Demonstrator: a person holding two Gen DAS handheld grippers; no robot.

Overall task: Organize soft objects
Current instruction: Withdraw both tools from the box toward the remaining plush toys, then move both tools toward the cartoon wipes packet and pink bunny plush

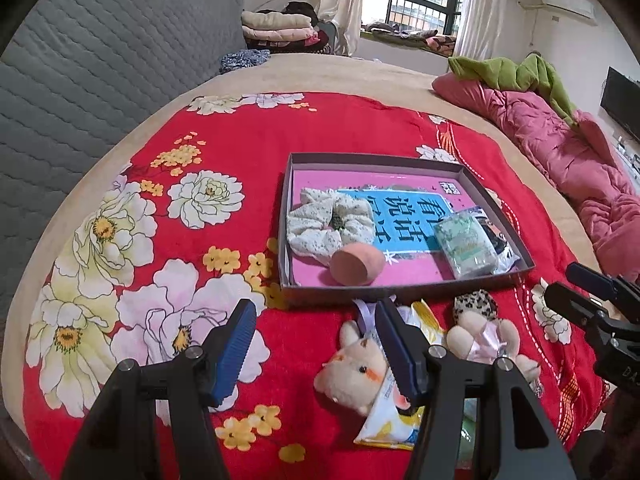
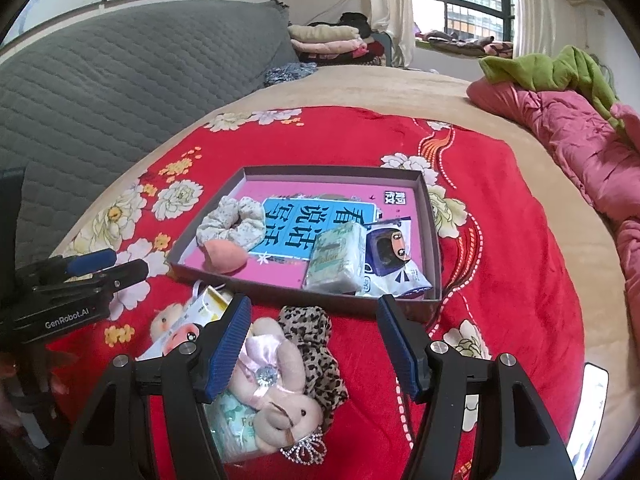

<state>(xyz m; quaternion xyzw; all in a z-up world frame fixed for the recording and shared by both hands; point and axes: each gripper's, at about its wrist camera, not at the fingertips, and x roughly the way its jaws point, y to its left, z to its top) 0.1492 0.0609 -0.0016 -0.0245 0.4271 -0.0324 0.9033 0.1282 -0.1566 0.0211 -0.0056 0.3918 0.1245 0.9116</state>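
A shallow grey box (image 1: 404, 283) (image 2: 434, 216) lies on the red floral blanket. It holds a floral scrunchie (image 1: 330, 222) (image 2: 232, 222), a peach sponge (image 1: 357, 263) (image 2: 224, 258), a green tissue pack (image 1: 466, 242) (image 2: 338, 258) and a cartoon packet (image 2: 394, 258). In front of the box lie a small plush animal (image 1: 354, 368) (image 2: 170, 322) on a yellow-white packet (image 1: 390, 420), a pink plush rabbit (image 2: 276, 384) (image 1: 486, 338) and a leopard scrunchie (image 2: 316, 344) (image 1: 476, 304). My left gripper (image 1: 316, 320) is open and empty above the blanket. My right gripper (image 2: 314, 322) is open and empty over the rabbit.
A grey quilted headboard (image 1: 100, 72) stands at the left. A pink quilt (image 1: 560, 152) with a green cloth (image 1: 512, 74) lies at the right. Folded clothes (image 1: 280, 28) are stacked at the back. A tissue pack (image 2: 236, 428) lies under the rabbit.
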